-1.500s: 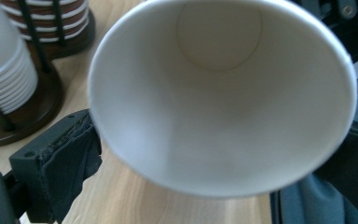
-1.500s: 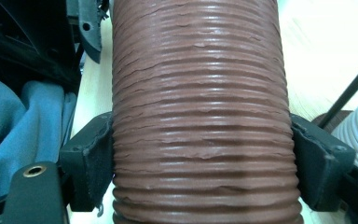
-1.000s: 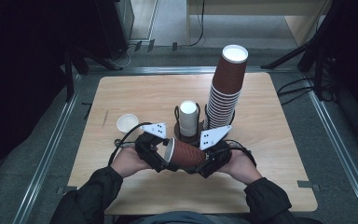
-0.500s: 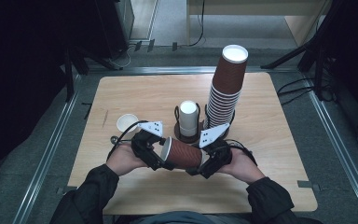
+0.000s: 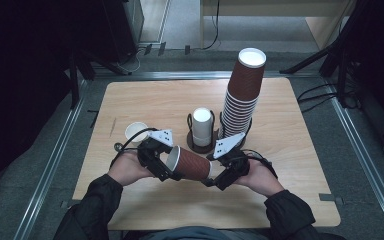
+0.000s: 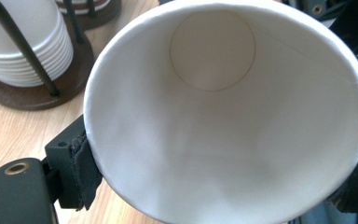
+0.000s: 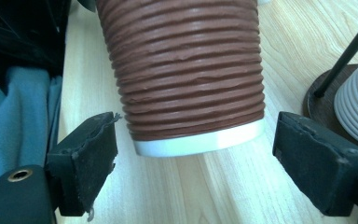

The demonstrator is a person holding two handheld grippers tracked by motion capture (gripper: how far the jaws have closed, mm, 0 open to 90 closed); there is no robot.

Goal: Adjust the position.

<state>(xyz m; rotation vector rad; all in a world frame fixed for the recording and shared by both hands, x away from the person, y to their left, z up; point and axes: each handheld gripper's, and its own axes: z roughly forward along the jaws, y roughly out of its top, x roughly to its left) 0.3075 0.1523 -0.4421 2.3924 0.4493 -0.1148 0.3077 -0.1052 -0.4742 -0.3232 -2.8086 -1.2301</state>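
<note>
A brown ribbed paper cup [image 5: 191, 164] lies on its side in the air between both hands, just above the table's near half. My left gripper [image 5: 162, 162] is shut on its rim end; the left gripper view looks into the cup's white inside [image 6: 223, 121], with a pad [image 6: 81, 172] pressed on the rim at each side. My right gripper [image 5: 215, 175] is at the cup's base. Its jaws have just been opening, and the white-edged base [image 7: 191, 93] sits between them, with both pads [image 7: 91, 158] clear of it.
A tall stack of brown cups [image 5: 242, 95] stands in a black wire holder behind my right hand. A shorter white stack [image 5: 201, 127] in its own holder is beside it. One small white cup [image 5: 136, 131] sits left on the wooden table [image 5: 290, 190].
The cup and my left gripper have shifted slightly to the left. My right hand has stayed where it was.
</note>
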